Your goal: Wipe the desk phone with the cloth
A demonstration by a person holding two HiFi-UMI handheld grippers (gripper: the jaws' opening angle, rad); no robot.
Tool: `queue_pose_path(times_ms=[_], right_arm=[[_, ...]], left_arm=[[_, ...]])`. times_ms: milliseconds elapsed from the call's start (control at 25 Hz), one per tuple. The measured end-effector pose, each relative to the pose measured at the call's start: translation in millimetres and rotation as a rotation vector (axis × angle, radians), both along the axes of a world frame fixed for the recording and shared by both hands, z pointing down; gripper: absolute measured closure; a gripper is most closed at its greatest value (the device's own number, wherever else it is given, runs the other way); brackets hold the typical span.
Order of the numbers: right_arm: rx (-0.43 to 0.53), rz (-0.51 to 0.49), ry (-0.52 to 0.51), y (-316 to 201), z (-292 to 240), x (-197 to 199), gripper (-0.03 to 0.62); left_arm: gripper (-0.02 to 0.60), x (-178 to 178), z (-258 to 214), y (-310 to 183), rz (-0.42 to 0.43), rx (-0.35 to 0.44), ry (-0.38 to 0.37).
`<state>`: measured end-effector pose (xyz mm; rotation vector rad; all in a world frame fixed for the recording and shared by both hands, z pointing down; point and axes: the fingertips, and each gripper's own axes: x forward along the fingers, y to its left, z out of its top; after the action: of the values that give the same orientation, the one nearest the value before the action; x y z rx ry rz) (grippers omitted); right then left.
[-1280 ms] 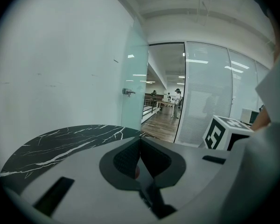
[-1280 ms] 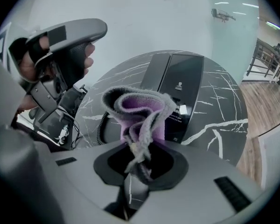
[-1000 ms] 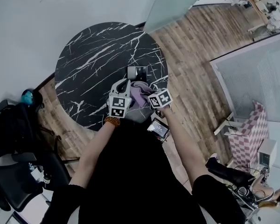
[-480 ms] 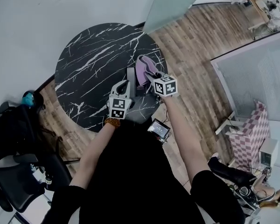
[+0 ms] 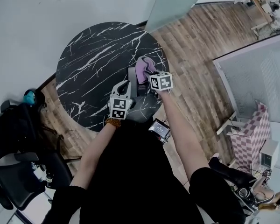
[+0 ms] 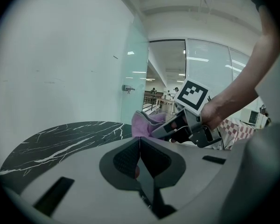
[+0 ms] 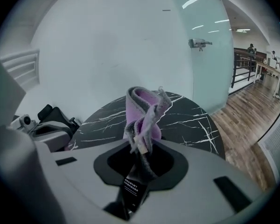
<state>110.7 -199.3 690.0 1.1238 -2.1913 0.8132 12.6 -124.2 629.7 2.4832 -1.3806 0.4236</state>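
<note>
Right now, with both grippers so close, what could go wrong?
The left gripper holds the phone only by its thin edge; a push from the cloth may twist it loose.
The right gripper pinches only a bunched end of the cloth, so rubbing may pull it out.

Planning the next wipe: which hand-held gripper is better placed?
Right: the right hand-held gripper clamps the cloth beside the desk phone; the left hand-held gripper is shut on the phone.

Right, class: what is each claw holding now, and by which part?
The right claw pinches the purple cloth by its bunched, labelled end. The left claw is shut on the phone, gripping its thin edge.
</note>
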Motion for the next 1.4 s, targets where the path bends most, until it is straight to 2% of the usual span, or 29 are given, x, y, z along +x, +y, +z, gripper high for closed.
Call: queue_pose_path(times_ms=[320,480,920,1400], right_arm=[[-0.065,-0.045,0.093,6.6,21.1,-1.5,0.517],[-0.086,-0.044,0.094,6.4,23.9,-2.4,0.517],[-0.055,-0.062,0.136,11.0,25.4,-2.9,0.517],[-0.07,-0.084,0.14,18.1,30.0,-2.3,0.517]], left_arm=[[0.568,-3.9,0.4,-1.6,-0.005,-0.003,-0.003],[0.568,-4.5,0.5,-2.0,-0.007,-0.004,0.0],[0.566,-6.7,1.1,-0.7,-0.007,-0.01,0.002],[0.567,-8.6,2.4,-0.9,-0.004,-0.011,0.001]])
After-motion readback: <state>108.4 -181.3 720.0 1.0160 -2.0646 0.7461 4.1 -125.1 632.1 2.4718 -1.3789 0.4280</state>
